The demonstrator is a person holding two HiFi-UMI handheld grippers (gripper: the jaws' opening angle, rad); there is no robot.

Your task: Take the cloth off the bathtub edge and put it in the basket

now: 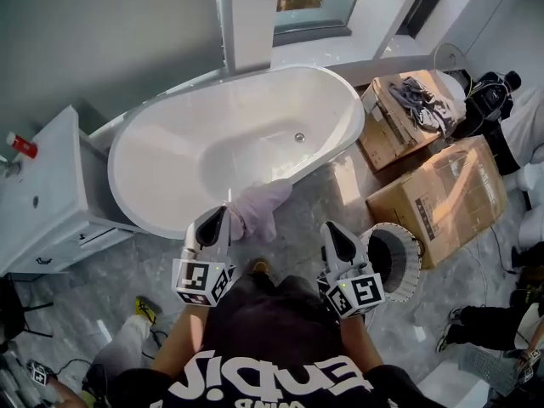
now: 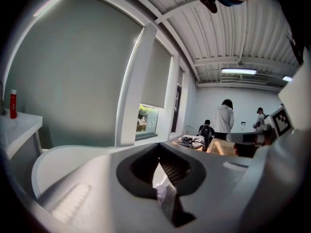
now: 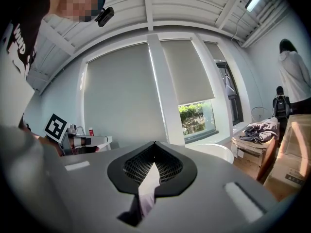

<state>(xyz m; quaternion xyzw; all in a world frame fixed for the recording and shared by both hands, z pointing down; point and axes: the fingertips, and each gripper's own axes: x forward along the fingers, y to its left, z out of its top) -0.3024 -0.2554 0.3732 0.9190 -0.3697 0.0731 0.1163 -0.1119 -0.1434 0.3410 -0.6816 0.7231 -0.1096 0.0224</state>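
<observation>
A pale lilac cloth (image 1: 263, 204) hangs over the near edge of the white bathtub (image 1: 119, 155), its lower part trailing down the outside. My left gripper (image 1: 223, 212) is shut, and its tip sits just left of the cloth; the frames do not show whether it touches it. My right gripper (image 1: 330, 228) is also shut and stands apart, to the right of the cloth and over the floor. A white ribbed basket (image 1: 414, 266) stands on the floor just right of it. In the left gripper view the left gripper (image 2: 159, 143) points toward the tub (image 2: 58, 164).
Two cardboard boxes (image 1: 442, 198) (image 1: 391, 130) stand right of the tub, and the far one carries grey clothes (image 1: 421, 100). A white vanity (image 1: 42, 194) with a red bottle (image 1: 23, 144) is at the left. People (image 2: 226, 118) stand in the background.
</observation>
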